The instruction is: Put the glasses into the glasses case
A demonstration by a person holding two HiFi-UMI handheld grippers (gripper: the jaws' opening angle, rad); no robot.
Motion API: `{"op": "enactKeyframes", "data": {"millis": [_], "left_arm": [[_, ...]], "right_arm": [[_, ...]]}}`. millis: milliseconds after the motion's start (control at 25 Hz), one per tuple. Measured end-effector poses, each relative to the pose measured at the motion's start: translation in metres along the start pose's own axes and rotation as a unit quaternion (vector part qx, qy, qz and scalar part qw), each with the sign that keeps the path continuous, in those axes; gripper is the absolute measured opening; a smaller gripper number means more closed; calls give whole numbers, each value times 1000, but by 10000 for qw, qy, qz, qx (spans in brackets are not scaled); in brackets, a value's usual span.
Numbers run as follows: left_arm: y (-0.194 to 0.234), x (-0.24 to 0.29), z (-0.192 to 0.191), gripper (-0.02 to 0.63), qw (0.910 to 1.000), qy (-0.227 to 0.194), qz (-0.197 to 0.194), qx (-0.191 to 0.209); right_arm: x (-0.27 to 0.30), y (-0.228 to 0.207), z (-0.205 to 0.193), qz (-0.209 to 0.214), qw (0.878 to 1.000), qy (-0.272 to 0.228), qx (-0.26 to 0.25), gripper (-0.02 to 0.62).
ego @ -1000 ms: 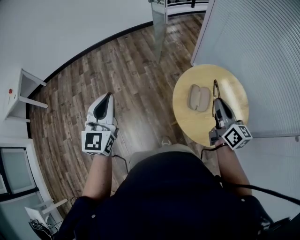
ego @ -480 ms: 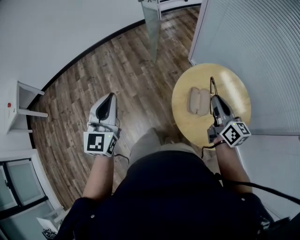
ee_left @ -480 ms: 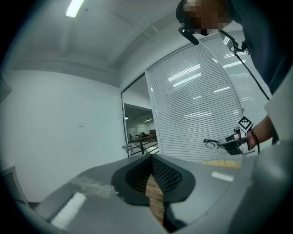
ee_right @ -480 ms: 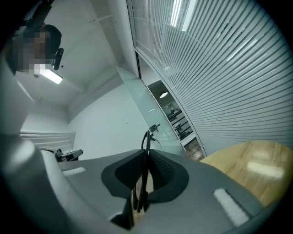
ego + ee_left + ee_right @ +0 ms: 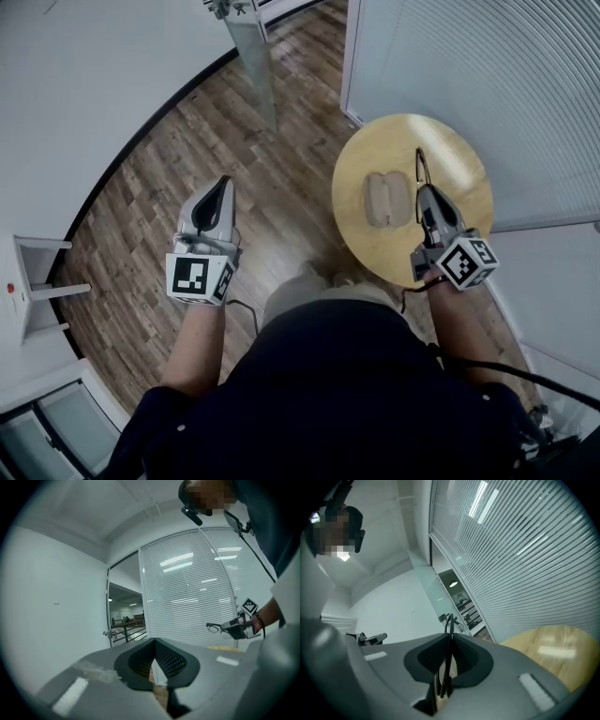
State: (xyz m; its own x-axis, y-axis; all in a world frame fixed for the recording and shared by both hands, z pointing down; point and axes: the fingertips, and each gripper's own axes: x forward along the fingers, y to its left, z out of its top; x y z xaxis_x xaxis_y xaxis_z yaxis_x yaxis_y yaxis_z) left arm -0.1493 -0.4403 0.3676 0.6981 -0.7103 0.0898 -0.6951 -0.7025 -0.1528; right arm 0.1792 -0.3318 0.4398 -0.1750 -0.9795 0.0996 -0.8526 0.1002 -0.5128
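An open beige glasses case lies on the round wooden table. Just right of the case, my right gripper hovers, shut on the dark-framed glasses, which stick out past its tips. In the right gripper view the folded glasses stand upright between the pads. My left gripper is out over the wooden floor, left of the table, its jaws shut with nothing in them. The left gripper view shows its tips meeting, and the glasses far off at the right.
A slatted blind wall runs close behind the table. A glass partition post stands on the plank floor at the back. A curved white wall bounds the floor on the left. The person's body fills the lower middle.
My left gripper has swung across the floor a little toward the table, and the head view has turned with it. The right gripper stays beside the case, still gripping the glasses.
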Motion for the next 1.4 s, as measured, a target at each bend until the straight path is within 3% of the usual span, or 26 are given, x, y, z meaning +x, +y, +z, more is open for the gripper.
{"op": "enactKeyframes", "data": {"millis": [440,800,1400], "left_arm": [[1,58,-31,3,9955,6,-925,-208],[-2,81,-34,3,9961,-36,-849,-233],[-31,114,-77,3,9943,361,-984,-208]], "right_arm": [[3,0,-4,-791,9966,-146,-153,32],[6,-14,-14,-884,9960,23,-112,32],[23,-54,-56,-897,9953,294,200,32]]}}
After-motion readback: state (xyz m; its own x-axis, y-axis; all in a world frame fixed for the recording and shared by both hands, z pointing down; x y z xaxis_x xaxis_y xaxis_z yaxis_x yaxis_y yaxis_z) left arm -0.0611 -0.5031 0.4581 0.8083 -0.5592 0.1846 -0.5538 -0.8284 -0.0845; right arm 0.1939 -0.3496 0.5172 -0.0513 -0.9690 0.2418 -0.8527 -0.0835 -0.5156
